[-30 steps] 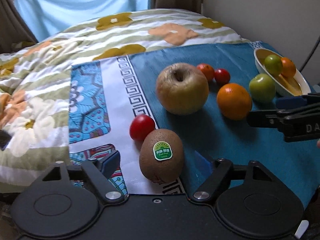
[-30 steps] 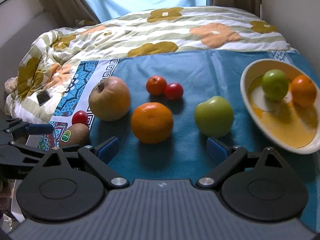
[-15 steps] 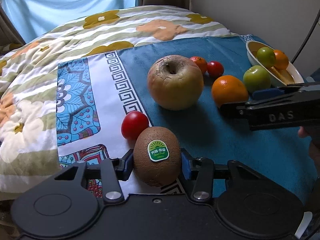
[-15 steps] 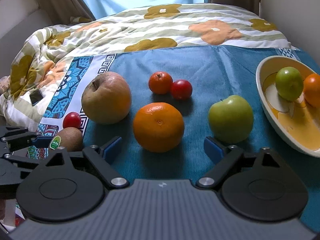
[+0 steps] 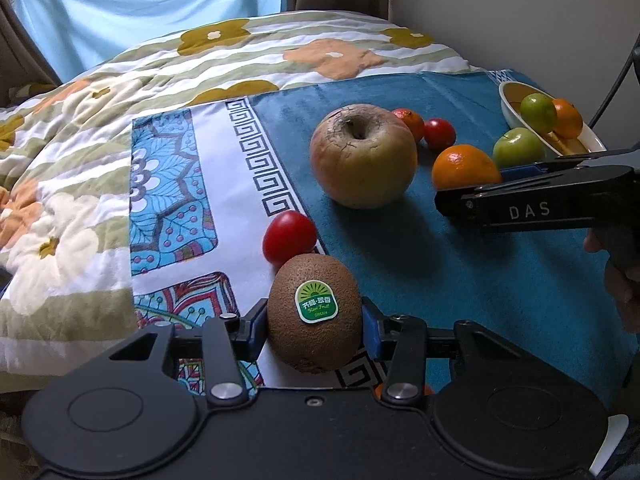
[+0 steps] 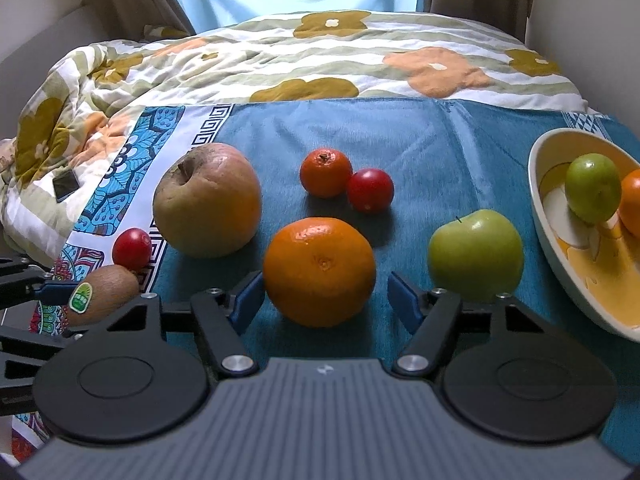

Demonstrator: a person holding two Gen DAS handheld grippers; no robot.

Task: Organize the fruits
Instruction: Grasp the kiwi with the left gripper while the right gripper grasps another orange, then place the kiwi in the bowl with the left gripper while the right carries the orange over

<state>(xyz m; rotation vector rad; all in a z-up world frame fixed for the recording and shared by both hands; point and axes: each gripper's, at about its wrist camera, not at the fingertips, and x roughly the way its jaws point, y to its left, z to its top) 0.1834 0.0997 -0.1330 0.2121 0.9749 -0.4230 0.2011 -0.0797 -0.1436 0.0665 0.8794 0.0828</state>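
Note:
My left gripper (image 5: pixel 314 326) is shut on a brown kiwi (image 5: pixel 314 312) with a green sticker, at the near left of the blue cloth (image 5: pixel 460 288). A red tomato (image 5: pixel 289 236) lies just behind the kiwi. My right gripper (image 6: pixel 326 300) is open, its pads on either side of a large orange (image 6: pixel 320 270) without touching it. A big yellowish apple (image 6: pixel 207 200), a green apple (image 6: pixel 476 254), a small orange (image 6: pixel 325 172) and a second tomato (image 6: pixel 370 190) lie on the cloth. A yellow bowl (image 6: pixel 548 216) at the right holds a green fruit (image 6: pixel 594 188) and an orange one (image 6: pixel 632 200).
A flowered quilt (image 6: pixel 320 56) covers the bed behind the cloth. A phone (image 6: pixel 66 184) lies on the quilt at the left. A wall and a dark cable (image 5: pixel 616 76) stand at the right. The right gripper's side (image 5: pixel 532 208) crosses the left wrist view.
My left gripper has closed on the kiwi. My right gripper has moved forward and left so the large orange now sits between its open pads.

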